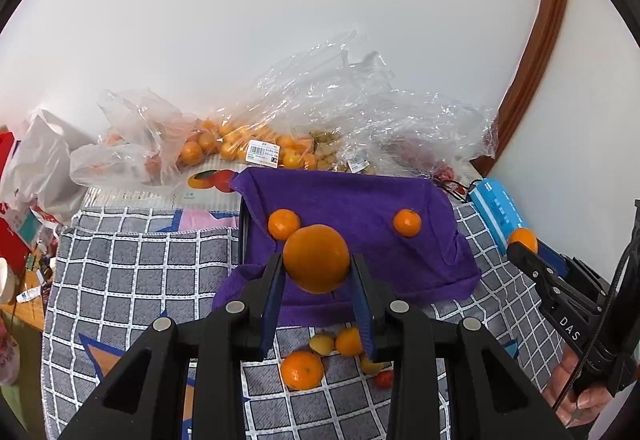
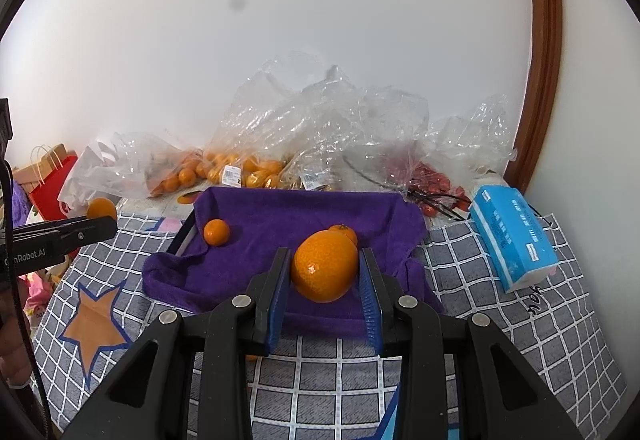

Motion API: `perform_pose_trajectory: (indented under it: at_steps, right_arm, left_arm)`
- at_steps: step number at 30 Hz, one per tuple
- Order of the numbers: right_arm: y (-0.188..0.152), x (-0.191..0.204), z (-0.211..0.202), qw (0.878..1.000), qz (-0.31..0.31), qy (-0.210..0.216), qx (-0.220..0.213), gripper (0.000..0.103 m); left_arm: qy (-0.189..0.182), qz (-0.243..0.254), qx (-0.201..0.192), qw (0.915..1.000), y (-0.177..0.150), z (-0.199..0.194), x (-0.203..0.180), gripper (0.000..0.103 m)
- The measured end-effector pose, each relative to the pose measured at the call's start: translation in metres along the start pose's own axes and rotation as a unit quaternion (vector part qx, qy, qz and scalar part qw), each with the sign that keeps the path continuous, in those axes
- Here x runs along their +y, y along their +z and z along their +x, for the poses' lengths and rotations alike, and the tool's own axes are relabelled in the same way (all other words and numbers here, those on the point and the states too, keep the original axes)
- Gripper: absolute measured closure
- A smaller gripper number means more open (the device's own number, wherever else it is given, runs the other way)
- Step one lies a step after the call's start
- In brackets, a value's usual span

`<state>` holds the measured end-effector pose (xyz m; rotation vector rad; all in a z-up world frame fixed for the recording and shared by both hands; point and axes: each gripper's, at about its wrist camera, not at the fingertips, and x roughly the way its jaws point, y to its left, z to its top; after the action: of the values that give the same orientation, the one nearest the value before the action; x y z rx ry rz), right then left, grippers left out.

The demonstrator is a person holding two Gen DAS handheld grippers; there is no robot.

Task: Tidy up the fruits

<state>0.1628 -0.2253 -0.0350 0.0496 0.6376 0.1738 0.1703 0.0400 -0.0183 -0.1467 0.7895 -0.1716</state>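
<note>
Nearest to me in the left wrist view, the left tongs (image 1: pixel 316 272) are clamped on a large orange (image 1: pixel 316 258), held in the centre of the frame above the near edge of the purple towel (image 1: pixel 360 200). In the right wrist view, the right tongs (image 2: pixel 325 272) grip a second orange (image 2: pixel 325 266) the same way, also centre frame over the towel. Both fruits sit out near the fingertips, so I judge the hold as shallow; a jolt could let a round, smooth orange squirt forward and roll.

Just below the left tongs, lower centre, a cluster of small fruit (image 1: pixel 320 356) lies on the checked cloth (image 1: pixel 140 272). If I lower there by mistake I could knock them about.

Further in, two small mandarins rest on the towel: one (image 1: pixel 283 224) just behind my held orange, another (image 1: pixel 407 223) to the right of centre. The towel drapes over what looks like a tray and sags at the front, so a fruit released near that edge may roll off onto the cloth. Setting down on top of a mandarin would send both rolling.

The two tongs are working near each other, so I risk a collision if both head for the same spot.

At the back, upper centre, plastic bags (image 1: pixel 320 112) of fruit crowd the towel's far edge; overshooting could snag them.
</note>
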Motion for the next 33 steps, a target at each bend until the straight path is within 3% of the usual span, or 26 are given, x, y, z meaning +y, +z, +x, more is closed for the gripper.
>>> perform_pose_trajectory:
  at_steps: [33]
  right_arm:
    - [0.003, -0.020, 0.061, 0.999, 0.007, -0.016, 0.033, 0.070]
  left_arm:
    - [-0.007, -0.027, 0.038, 0.9989, 0.019, 0.065, 0.019, 0.072]
